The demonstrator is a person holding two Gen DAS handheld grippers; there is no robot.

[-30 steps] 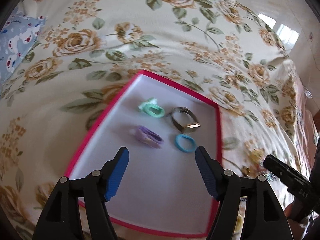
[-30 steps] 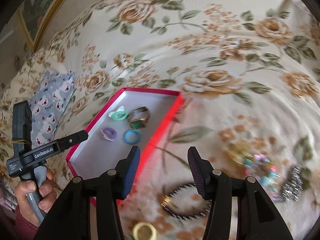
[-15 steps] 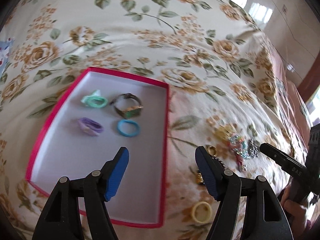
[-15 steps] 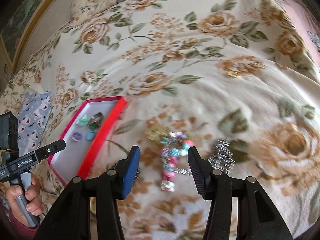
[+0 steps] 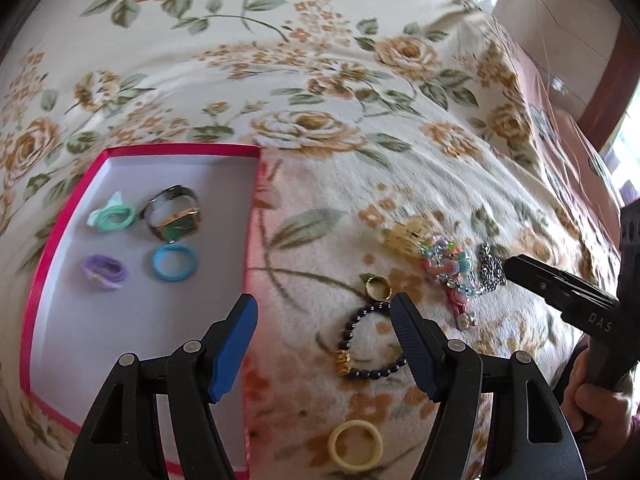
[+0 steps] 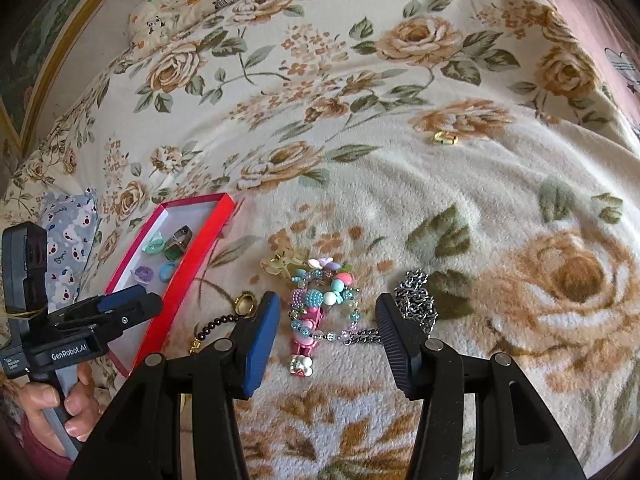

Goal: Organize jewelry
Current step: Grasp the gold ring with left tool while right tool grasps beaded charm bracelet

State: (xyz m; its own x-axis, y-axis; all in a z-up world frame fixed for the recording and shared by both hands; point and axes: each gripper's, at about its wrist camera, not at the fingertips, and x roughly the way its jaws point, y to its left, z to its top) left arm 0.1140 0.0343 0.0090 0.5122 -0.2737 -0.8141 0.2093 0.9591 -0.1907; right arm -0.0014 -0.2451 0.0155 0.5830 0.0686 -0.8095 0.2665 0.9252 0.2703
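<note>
A pink-rimmed box (image 5: 250,216) (image 6: 200,248) lies on the floral blanket and holds a green ring (image 5: 114,216), a metal ring with a green stone (image 5: 176,216), a purple ring (image 5: 105,272) and a blue ring (image 5: 175,263). Right of it lie a gold ring (image 5: 377,289), a dark bead bracelet (image 5: 360,344), a yellow ring (image 5: 355,444), a colourful bead bracelet (image 5: 448,264) (image 6: 320,296) and a silver chain (image 6: 416,300). My left gripper (image 5: 324,344) is open and empty, over the box's right edge and the dark bracelet. My right gripper (image 6: 326,336) is open and empty, over the colourful bracelet.
A small gold piece (image 6: 445,138) lies apart on the blanket, far right. A blue patterned pillow (image 6: 68,232) sits beyond the box at left. The blanket's edge and a floor lie at right in the left wrist view.
Both grippers have swung right, from over the box to over the loose jewelry on the blanket. Both stayed open and empty.
</note>
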